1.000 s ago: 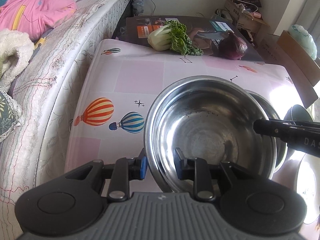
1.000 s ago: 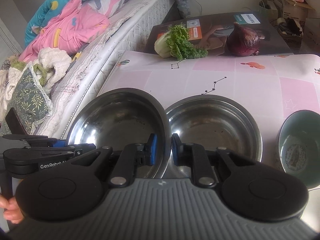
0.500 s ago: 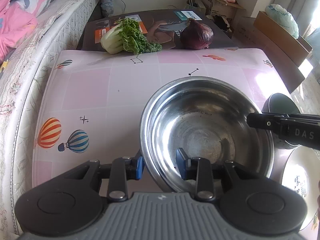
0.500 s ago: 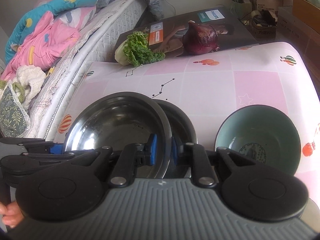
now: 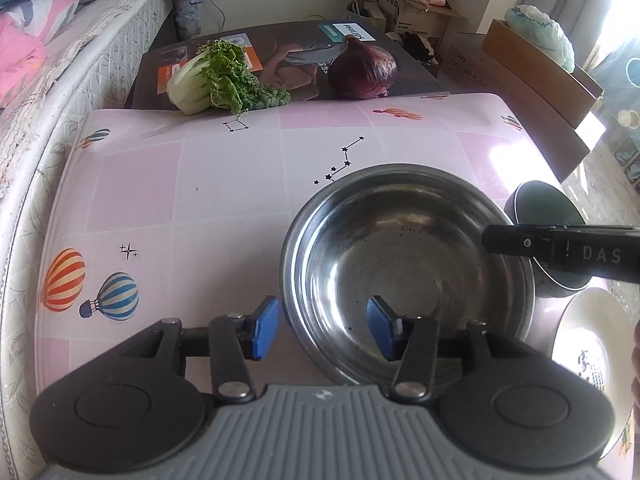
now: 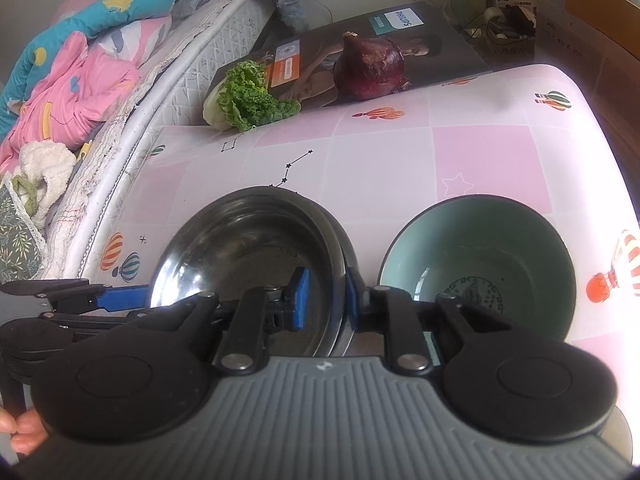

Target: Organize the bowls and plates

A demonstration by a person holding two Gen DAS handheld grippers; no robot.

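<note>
A steel bowl [image 5: 408,264] sits nested in a second steel bowl [image 6: 347,240] on the pink table. My left gripper [image 5: 322,330] is open, its fingers straddling the near-left rim without pinching it. My right gripper [image 6: 324,298] straddles the right rim, its blue pads parted and apart from the rim. The top bowl also shows in the right wrist view [image 6: 248,248]. A teal bowl [image 6: 480,272] stands just right of the stack, dark in the left wrist view [image 5: 548,208]. A white plate [image 5: 588,360] lies at the near right.
A cabbage [image 5: 216,76] and a red onion [image 5: 362,66] lie on a printed box [image 5: 280,56] behind the table. A bed [image 6: 100,80] with bedding runs along the left. Cardboard boxes [image 5: 536,76] stand at the right.
The held steel bowl moved right and came down into the second steel bowl. Both grippers' jaws then widened from their pinch on its rim.
</note>
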